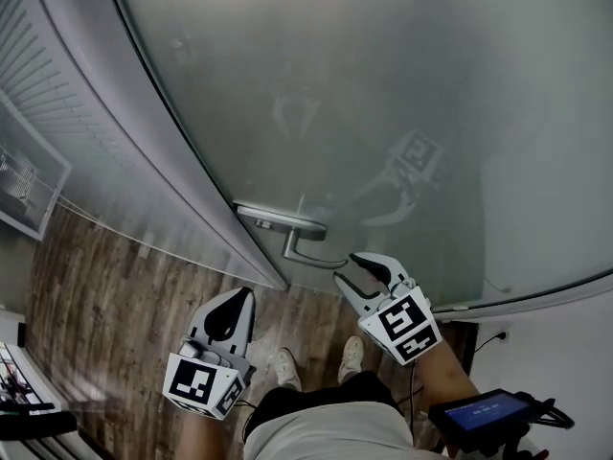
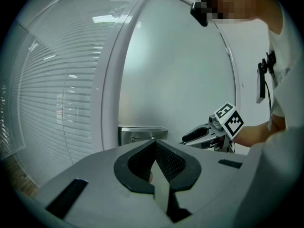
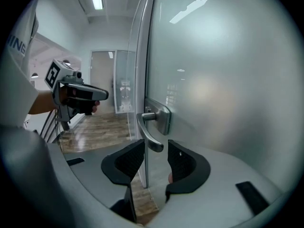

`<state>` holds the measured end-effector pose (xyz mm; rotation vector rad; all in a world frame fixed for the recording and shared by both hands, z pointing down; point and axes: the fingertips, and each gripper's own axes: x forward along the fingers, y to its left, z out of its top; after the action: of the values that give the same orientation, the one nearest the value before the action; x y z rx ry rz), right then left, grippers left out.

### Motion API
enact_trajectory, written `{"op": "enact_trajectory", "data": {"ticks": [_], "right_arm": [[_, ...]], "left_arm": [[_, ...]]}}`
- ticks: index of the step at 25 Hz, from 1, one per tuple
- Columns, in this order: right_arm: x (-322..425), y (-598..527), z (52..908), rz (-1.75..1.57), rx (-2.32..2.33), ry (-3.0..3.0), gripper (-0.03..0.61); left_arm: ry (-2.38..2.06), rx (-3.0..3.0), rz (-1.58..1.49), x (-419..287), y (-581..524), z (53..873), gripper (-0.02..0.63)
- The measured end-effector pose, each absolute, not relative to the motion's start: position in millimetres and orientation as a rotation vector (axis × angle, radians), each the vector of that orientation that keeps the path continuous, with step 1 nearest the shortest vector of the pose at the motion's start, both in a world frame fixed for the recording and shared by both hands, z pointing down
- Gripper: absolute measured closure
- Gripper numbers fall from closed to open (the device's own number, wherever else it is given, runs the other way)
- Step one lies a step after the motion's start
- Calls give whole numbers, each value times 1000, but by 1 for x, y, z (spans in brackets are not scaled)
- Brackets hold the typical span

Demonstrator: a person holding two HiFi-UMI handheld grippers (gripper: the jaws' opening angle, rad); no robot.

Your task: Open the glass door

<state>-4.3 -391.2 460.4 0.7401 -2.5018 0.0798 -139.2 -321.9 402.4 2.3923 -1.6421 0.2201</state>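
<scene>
- The frosted glass door (image 1: 364, 94) fills most of the head view, from 11 round to 3 o'clock. It looks shut against its frame (image 1: 144, 151), so I judge that the opening itself has not begun.
- The wooden floor (image 1: 115, 286) runs along 7 to 8 o'clock, below a panel with blinds (image 1: 29, 75) at 10 o'clock.
- The left claw (image 1: 243, 295) hangs at 7 o'clock, well apart from the door hardware. In its own view the two pads meet at the tips with nothing between them (image 2: 154, 145).
- The right claw (image 1: 347, 266) sits at 5 o'clock with its jaws spread apart. In its own view (image 3: 156, 148) the free end of the lever stands just at the gap between the tips, and neither pad presses on it.
- The lever handle (image 1: 311, 252), the thing to work, hangs from its metal plate (image 1: 278, 220) near the door's edge, just below centre at 6 o'clock. It looks undepressed.
- Done so far, as I read it: the approach to the handle. Left to do: close on the lever, press it down, and swing the door open.
</scene>
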Motion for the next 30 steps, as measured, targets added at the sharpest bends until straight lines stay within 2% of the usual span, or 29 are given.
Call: {"op": "enact_trajectory", "data": {"ticks": [7,9,13,30], "right_arm": [[-6,-390,464,116,726,-2500,430],[-3,-391,466,131,746,-2502,462],[-1,-391,466,119,782,-2490,468],[-7,-428,502,187,949,-2452,466]], "left_arm": [[-1638,2394,213,-141,-325,402,614],[-1633,2399,213,-139,-325,402,614],[-1628,2403,213,-140,-326,402,614],[-1592,2480,178,-123,-341,397,614]]}}
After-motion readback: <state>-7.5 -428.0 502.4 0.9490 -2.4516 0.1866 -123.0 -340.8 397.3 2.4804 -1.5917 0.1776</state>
